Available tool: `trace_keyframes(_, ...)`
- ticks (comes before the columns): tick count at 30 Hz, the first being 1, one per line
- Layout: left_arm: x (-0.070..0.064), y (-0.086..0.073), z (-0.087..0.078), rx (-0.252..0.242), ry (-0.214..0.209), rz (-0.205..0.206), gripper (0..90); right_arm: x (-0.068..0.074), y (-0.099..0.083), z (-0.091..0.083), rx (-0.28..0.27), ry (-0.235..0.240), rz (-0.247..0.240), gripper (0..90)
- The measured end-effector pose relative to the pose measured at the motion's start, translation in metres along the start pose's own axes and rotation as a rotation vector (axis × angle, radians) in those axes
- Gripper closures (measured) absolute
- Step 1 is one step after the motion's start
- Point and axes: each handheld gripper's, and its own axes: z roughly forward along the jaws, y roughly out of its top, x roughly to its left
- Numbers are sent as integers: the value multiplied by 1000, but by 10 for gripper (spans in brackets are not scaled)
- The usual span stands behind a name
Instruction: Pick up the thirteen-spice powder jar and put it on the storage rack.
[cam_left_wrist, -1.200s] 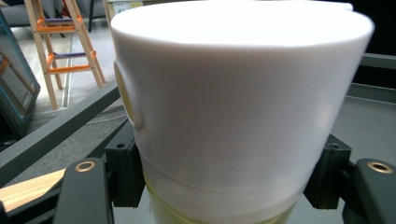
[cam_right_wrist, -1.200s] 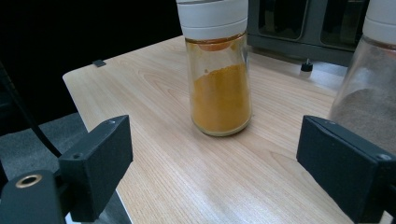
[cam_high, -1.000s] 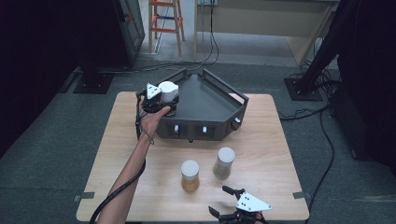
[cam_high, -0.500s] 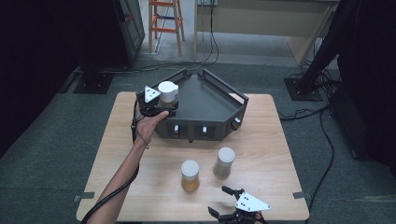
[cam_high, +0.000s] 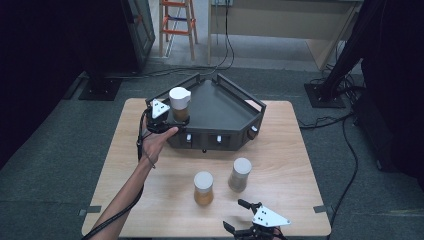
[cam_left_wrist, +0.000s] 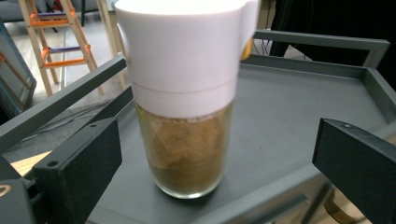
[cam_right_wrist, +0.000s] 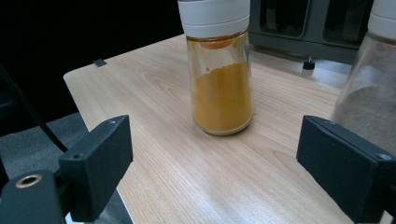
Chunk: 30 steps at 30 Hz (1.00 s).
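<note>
A glass jar of brown spice with a white cap (cam_left_wrist: 184, 116) stands upright on the left corner of a dark grey tray (cam_left_wrist: 299, 107). My left gripper (cam_left_wrist: 219, 161) is open, with a jaw on each side of the jar and a gap at both. From above, the same jar (cam_high: 179, 104) sits by my left gripper (cam_high: 172, 119) on the tray (cam_high: 225, 107). My right gripper (cam_right_wrist: 224, 163) is open and empty, facing a jar of orange powder (cam_right_wrist: 222, 93). A jar of grey-brown powder (cam_right_wrist: 369, 93) stands to its right. The right gripper (cam_high: 235, 215) is at the table's near edge.
The orange jar (cam_high: 203, 188) and the grey-brown jar (cam_high: 241, 175) stand close together on the wooden table (cam_high: 130, 150) in front of the tray. The tray has raised rails and small knobs on its front wall. Cables, stands and a ladder are on the floor beyond.
My left hand and gripper have shifted left and a little toward the near side. The white-capped jar stays on the tray's corner. The right gripper has not moved.
</note>
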Motion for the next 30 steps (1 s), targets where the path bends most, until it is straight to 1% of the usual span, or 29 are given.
trace_keyframes(3,-2,-3,-8,-13,-10,6,12,0,0,1,2,0,-1,105)
trace_keyframes(7,-3,-6,-18,-11,-19,15,12,1,0,1,1,2,-4,105)
trace_keyframes(13,-4,-16,-35,-22,-34,28,12,1,0,1,0,0,-2,105)
trace_keyframes(16,-4,-21,-42,-32,-44,29,12,1,0,1,2,0,-2,105)
trace_keyframes(17,-4,-21,-42,-32,-44,29,12,1,1,2,2,0,-2,105)
trace_keyframes(18,-5,-26,-48,-36,-53,28,12,1,1,2,3,1,-3,105)
trace_keyframes(23,-7,-39,-64,-48,-77,18,12,2,1,3,1,2,-2,105)
trace_keyframes(30,-12,-57,-79,-64,-112,9,12,3,1,3,3,2,-4,105)
